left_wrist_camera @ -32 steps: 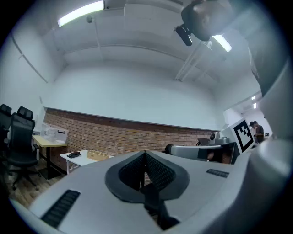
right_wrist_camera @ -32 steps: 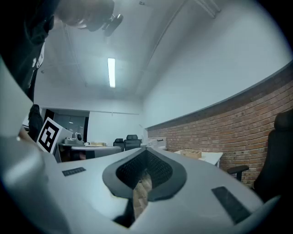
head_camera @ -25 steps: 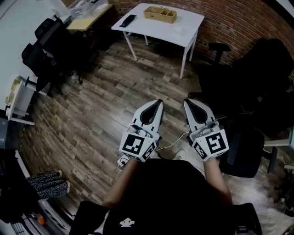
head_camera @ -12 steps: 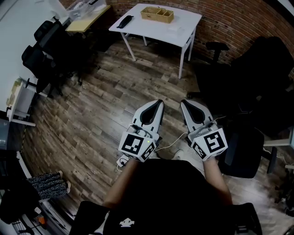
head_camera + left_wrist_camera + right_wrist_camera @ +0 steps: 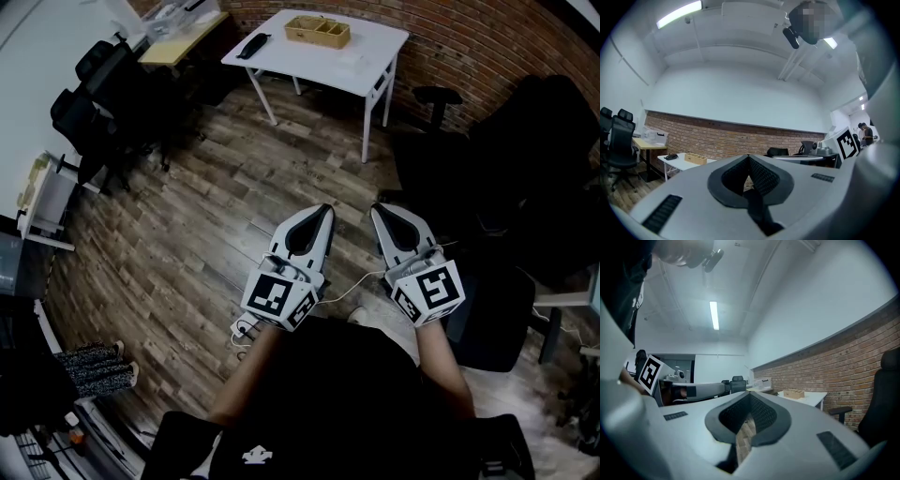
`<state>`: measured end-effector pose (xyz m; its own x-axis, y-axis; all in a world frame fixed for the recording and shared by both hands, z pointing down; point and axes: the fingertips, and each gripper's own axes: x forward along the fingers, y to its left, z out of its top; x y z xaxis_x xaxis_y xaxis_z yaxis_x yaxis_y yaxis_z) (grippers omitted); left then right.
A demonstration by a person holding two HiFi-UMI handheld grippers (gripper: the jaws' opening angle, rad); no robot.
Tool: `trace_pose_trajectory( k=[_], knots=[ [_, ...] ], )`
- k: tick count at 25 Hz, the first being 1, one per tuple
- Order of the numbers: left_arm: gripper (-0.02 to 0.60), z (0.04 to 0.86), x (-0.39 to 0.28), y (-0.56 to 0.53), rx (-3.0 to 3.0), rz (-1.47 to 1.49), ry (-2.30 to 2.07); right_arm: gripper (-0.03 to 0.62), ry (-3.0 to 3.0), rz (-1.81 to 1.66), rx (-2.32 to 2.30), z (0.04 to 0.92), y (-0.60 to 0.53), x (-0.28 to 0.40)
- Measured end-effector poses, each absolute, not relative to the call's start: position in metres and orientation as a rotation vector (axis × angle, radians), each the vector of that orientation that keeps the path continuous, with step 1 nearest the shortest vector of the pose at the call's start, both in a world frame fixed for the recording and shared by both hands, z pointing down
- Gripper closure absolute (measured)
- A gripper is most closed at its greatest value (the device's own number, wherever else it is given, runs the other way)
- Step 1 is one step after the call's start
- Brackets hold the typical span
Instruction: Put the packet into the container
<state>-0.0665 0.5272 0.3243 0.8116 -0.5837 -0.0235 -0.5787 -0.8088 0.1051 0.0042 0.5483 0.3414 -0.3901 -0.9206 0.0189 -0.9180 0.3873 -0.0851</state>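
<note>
Both grippers are clenched and empty. The left gripper (image 5: 323, 210) has its jaws closed tip to tip with nothing between them, and so does the right gripper (image 5: 380, 208). Each gripper's own view confirms this, with only the room showing past the tips. They are held side by side, level, pointing at the white surface (image 5: 380, 52) across the wooden floor (image 5: 216, 216).

Change over the last second: the grippers sit in the same place in the head view as before, but the room has shifted around them. The striped bundle (image 5: 94, 367) at lower left has slid toward the bottom edge. The surface has drifted slightly left.

Judgement: I am walking toward the surface, and the task proper has not begun.

The container (image 5: 317, 30), a wooden tray with compartments, stands on the far part of the surface, well apart from both grippers. A dark object (image 5: 253, 44) lies to its left. A faint pale patch (image 5: 354, 62) to its right may be the packet, but it is too small to tell. Nothing is picked up yet.
</note>
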Motion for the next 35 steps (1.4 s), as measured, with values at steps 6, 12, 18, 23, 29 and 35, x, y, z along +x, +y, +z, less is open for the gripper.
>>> trace_pose_trajectory(
  k=[6, 12, 18, 23, 29, 35],
  knots=[
    [0.577, 0.324, -0.057, 0.537, 2.919, -0.049, -0.953, 0.589, 2.593, -0.102, -1.697, 0.339, 0.556, 0.016],
    [0.577, 0.321, -0.043, 0.536, 2.955, -0.043, -0.944, 0.589, 2.567, -0.091, -1.716, 0.341, 0.556, 0.032],
    [0.577, 0.327, -0.039, 0.523, 2.935, -0.036, -0.96, 0.589, 2.614, -0.056, -1.762, 0.351, 0.541, 0.038],
    [0.577, 0.33, -0.035, 0.503, 2.921, -0.047, -0.963, 0.589, 2.628, -0.055, -1.779, 0.354, 0.521, 0.043],
    [0.577, 0.339, -0.027, 0.468, 2.912, -0.037, -0.949, 0.589, 2.657, -0.038, -1.786, 0.359, 0.484, 0.045],
    [0.577, 0.35, -0.027, 0.408, 2.914, -0.042, -0.935, 0.589, 2.664, -0.046, -1.794, 0.369, 0.424, 0.043]
  ],
)
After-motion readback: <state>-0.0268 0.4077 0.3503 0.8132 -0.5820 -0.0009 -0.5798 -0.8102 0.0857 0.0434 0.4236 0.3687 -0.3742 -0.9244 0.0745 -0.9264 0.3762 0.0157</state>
